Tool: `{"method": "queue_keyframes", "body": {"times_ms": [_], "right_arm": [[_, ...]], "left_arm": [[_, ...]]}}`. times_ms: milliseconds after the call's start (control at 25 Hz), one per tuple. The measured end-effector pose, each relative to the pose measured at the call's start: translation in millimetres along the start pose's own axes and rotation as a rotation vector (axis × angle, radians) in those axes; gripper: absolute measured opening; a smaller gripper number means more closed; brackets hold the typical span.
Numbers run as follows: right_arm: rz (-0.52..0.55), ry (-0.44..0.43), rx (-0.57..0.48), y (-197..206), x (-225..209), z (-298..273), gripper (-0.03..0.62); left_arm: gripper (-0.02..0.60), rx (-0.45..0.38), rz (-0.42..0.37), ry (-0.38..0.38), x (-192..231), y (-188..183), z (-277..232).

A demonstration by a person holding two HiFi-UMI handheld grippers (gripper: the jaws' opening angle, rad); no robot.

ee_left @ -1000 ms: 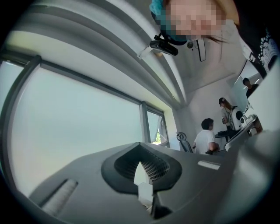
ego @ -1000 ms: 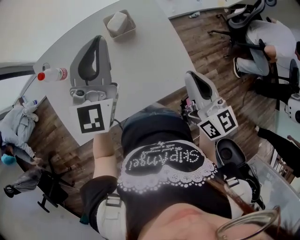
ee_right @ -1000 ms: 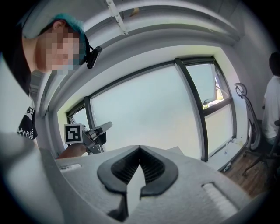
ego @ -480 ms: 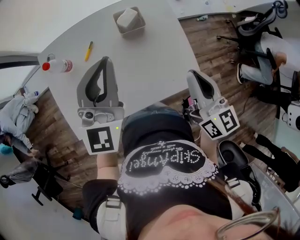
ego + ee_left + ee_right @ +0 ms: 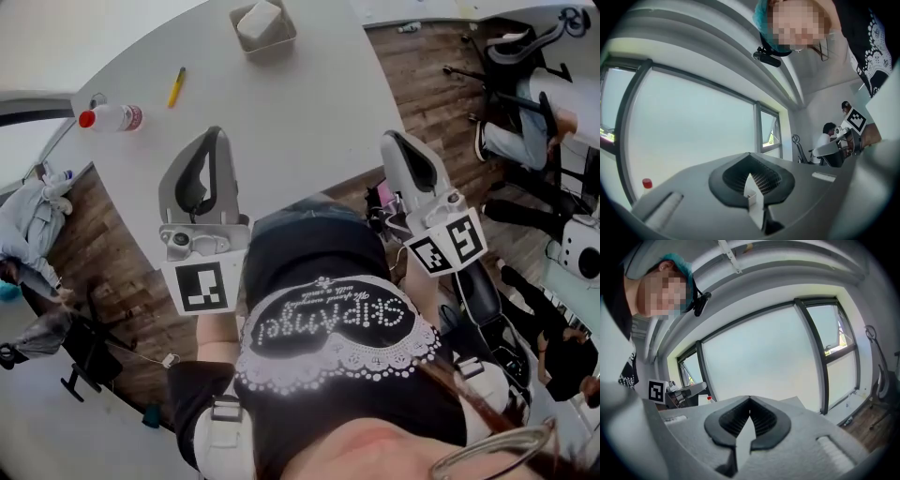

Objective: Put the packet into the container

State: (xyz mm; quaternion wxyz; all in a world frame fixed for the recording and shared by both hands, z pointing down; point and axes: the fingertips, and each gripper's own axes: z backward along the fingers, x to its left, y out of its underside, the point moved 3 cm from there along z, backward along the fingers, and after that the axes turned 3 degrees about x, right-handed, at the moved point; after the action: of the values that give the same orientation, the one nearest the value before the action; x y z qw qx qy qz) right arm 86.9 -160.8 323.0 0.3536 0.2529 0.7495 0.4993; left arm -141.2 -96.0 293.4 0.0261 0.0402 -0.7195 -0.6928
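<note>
The small white packet [image 5: 261, 17] already lies inside the grey rectangular plastic container [image 5: 269, 49], which stands at the far end of the pale grey table [image 5: 281, 122].

Both tools are well apart from it, held near the table's front edge. The left gripper [image 5: 216, 134] is over the table, pointing roughly toward the container. Its own view shows its jaws pressed together at the tips with nothing gripped (only a pale sliver of background shows through the gap below the tips). The right gripper [image 5: 390, 139] is held at the table's right-hand edge, over the wooden floor [image 5: 422, 84]. Its jaws are likewise clenched tip to tip and hold nothing.

Neither pair of jaws touches the packet or the container; a bare stretch of tabletop lies between them and the container.

A yellow pen [image 5: 175, 86] lies on the table left of the container. Farther left, near the table's corner, a clear plastic bottle with a red cap [image 5: 112, 117] lies on its side. Both are well clear of the grippers.
</note>
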Motion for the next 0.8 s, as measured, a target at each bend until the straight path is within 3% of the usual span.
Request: {"method": "queue_keyframes", "body": {"times_ms": [200, 800], "right_arm": [[0.008, 0.018, 0.012, 3, -3, 5, 0.002], [-0.031, 0.03, 0.094, 26, 10, 29, 0.002]], "left_arm": [[-0.002, 0.045, 0.065, -0.002, -3, 19, 6], [-0.002, 0.137, 0.117, -0.022, -24, 60, 32]]}}
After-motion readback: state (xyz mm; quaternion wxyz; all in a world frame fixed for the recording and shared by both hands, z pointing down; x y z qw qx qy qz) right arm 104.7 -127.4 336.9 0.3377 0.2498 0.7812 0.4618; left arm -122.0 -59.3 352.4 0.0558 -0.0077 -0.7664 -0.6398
